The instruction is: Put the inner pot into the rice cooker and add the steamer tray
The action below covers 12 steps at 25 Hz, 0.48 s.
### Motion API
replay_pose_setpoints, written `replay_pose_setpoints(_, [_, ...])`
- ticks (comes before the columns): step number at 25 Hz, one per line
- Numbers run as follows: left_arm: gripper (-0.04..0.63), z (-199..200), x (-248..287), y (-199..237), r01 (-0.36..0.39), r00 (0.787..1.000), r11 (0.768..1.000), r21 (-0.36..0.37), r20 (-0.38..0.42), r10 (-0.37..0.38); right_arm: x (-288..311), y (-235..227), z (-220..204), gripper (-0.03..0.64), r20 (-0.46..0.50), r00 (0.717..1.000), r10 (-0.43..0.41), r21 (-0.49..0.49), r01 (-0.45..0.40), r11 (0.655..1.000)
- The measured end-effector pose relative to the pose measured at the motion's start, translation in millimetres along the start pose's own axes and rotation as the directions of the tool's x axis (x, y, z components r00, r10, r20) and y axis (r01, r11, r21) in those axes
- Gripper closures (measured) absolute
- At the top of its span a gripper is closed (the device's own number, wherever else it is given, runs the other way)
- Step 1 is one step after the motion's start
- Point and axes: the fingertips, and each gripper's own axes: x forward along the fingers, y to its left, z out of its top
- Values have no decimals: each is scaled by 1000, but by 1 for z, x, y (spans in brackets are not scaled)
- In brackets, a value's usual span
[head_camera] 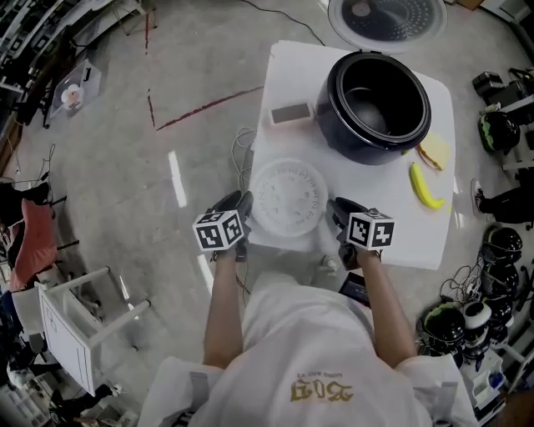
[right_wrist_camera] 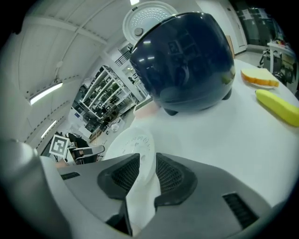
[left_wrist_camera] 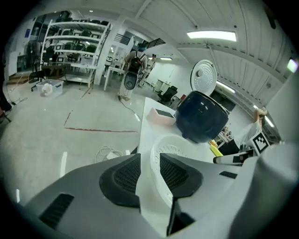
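Observation:
A round white steamer tray [head_camera: 289, 198] lies at the near edge of the white table [head_camera: 417, 242]. My left gripper [head_camera: 242, 204] is at its left rim, my right gripper [head_camera: 338, 208] at its right rim. In the left gripper view the tray [left_wrist_camera: 182, 148] has its rim between the jaws of the left gripper [left_wrist_camera: 149, 170], against the right pad, with a strip of table showing beside the left pad. In the right gripper view the tray's rim [right_wrist_camera: 131, 142] fills the gap of the right gripper [right_wrist_camera: 147, 175]. The dark blue rice cooker [head_camera: 380, 104] stands behind the tray with its lid [head_camera: 386, 18] up and a dark inside.
A banana [head_camera: 425, 188] and a slice of bread [head_camera: 434, 152] lie right of the cooker, and a small flat box [head_camera: 290, 114] lies to its left. A cable [head_camera: 242, 150] hangs off the table's left edge. A white rack [head_camera: 75, 325] stands on the floor left; helmets [head_camera: 463, 321] sit at right.

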Motion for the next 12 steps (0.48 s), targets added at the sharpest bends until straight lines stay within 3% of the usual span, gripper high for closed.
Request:
replay_pose_setpoints(6, [448, -12, 15, -3, 111, 992, 992, -53, -60, -114, 14, -2, -14, 494, -24, 1000, -12, 60, 14, 998])
replay_pose_setpoints(12, [452, -23, 29, -9, 174, 975, 984, -48, -129, -179, 18, -11, -20, 494, -13, 999, -36, 113, 37, 993])
